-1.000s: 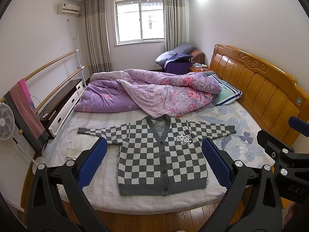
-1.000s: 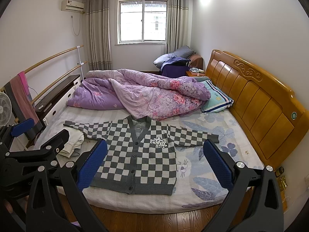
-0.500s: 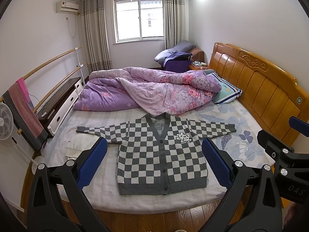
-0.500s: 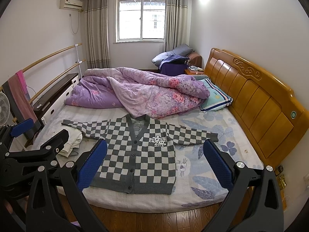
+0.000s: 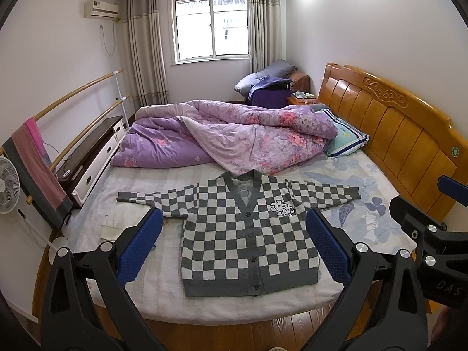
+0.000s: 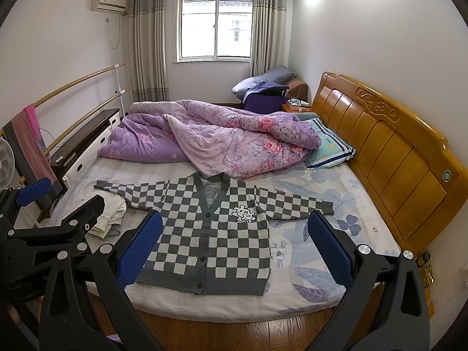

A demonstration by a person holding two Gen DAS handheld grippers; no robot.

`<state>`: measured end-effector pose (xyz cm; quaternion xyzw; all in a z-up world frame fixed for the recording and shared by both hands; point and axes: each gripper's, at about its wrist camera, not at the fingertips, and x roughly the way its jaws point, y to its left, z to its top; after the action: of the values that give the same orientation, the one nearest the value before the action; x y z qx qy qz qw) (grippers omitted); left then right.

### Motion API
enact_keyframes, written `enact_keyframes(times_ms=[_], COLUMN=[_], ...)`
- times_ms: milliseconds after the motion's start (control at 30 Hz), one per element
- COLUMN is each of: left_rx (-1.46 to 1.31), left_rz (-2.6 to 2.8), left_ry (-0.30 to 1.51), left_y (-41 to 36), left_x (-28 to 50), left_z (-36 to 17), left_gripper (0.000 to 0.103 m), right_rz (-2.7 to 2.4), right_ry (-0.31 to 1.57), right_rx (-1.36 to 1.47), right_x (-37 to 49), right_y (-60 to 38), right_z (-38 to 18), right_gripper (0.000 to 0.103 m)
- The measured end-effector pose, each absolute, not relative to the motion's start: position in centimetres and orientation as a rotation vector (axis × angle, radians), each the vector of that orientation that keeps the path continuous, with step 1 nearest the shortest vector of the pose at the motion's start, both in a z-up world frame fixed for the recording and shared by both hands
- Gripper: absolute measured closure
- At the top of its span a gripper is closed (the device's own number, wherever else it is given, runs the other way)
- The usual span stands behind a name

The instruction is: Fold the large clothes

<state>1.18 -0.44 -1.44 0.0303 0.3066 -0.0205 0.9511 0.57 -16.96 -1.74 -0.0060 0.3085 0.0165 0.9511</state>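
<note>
A grey-and-white checked cardigan lies flat on the bed, buttoned, sleeves spread out to both sides, hem toward me. It also shows in the right wrist view. My left gripper is open and empty, held above the bed's near edge in front of the cardigan. My right gripper is open and empty, at about the same distance, a little to the right. Each gripper's blue pads frame the cardigan's body.
A crumpled purple floral quilt fills the far half of the bed. A striped pillow and the wooden headboard are at right. Folded white cloth lies by the left sleeve. A fan and rail stand at left.
Both grippers have tilted slightly, so the bed and cardigan sit a little higher in each view. Both stay open. The cardigan has not moved.
</note>
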Motion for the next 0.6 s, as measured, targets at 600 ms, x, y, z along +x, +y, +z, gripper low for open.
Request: enact_keyframes(times_ms=[600], left_rx=[0.043], left_rz=[-0.008], left_ry=[0.733], left_y=[2.5], left_x=[7.6], left_z=[-4.1], left_gripper=[0.005], right_rz=[0.101], right_ry=[0.725], right_rx=[-0.029], right_x=[7.8], right_y=[-15.2], right_z=[-4.6], right_gripper=[0.007])
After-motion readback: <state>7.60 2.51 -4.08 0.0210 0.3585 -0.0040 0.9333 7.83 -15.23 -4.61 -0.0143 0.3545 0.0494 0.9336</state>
